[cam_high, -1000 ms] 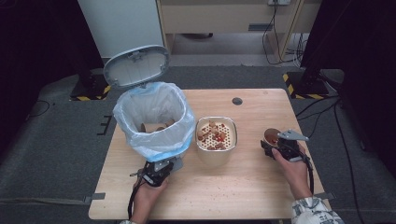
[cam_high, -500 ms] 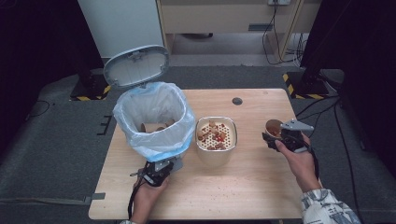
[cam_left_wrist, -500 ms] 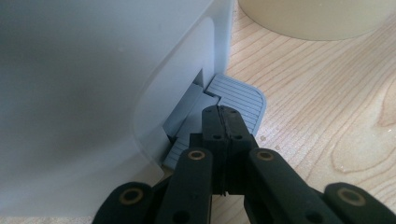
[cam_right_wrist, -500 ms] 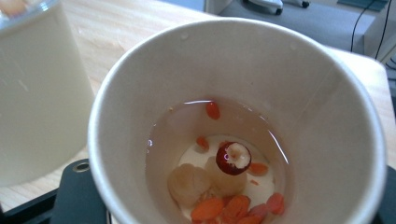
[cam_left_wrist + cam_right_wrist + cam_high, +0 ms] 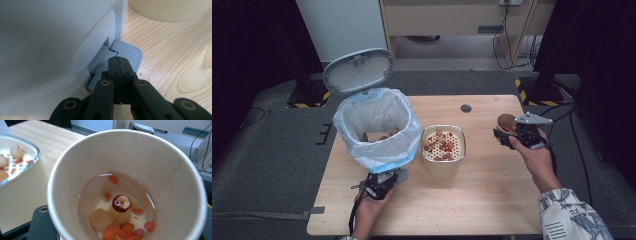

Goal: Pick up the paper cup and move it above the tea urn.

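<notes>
The paper cup [image 5: 506, 123] is gripped by the right gripper [image 5: 512, 136] fingers and has been lifted, right of the strainer bowl [image 5: 443, 145], probably for dumping; the bin pedal [image 5: 120, 60] is pressed by the left gripper [image 5: 119, 65], fingers shut empty.

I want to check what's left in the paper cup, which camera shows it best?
The right gripper view: it looks straight into the paper cup, showing liquid and fruit pieces. The high view shows the cup small, beside the right claw.

A pale wooden table [image 5: 492, 200] carries a lined pedal bin [image 5: 377, 130] and a strainer bowl [image 5: 443, 150].
</notes>
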